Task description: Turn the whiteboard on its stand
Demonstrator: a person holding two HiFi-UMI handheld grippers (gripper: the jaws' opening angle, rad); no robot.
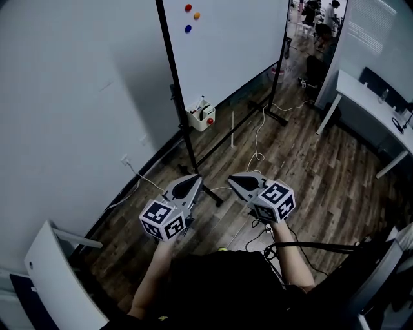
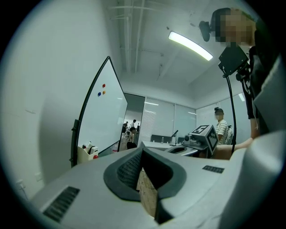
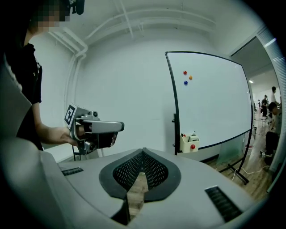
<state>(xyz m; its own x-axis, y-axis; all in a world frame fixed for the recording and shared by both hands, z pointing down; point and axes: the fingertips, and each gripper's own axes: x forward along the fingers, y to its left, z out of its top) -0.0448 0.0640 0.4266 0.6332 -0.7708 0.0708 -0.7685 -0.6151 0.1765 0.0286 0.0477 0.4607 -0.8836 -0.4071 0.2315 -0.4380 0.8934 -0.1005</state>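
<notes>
Whiteboard stands upright in a thin black frame on a black stand whose feet rest on the wood floor, close to the white wall and well ahead of both grippers. Its face is plain white and carries only three small round magnets high up near the left post: a red magnet, an orange magnet and a blue magnet. A cream box hangs low on that left post; a few thin sticks stand in it, too small to name, and a red round piece shows at its front. The left gripper and the right gripper are held side by side, apart from the board and pointing towards it. Each has its jaws drawn together at the tips with nothing between them.
</notes>
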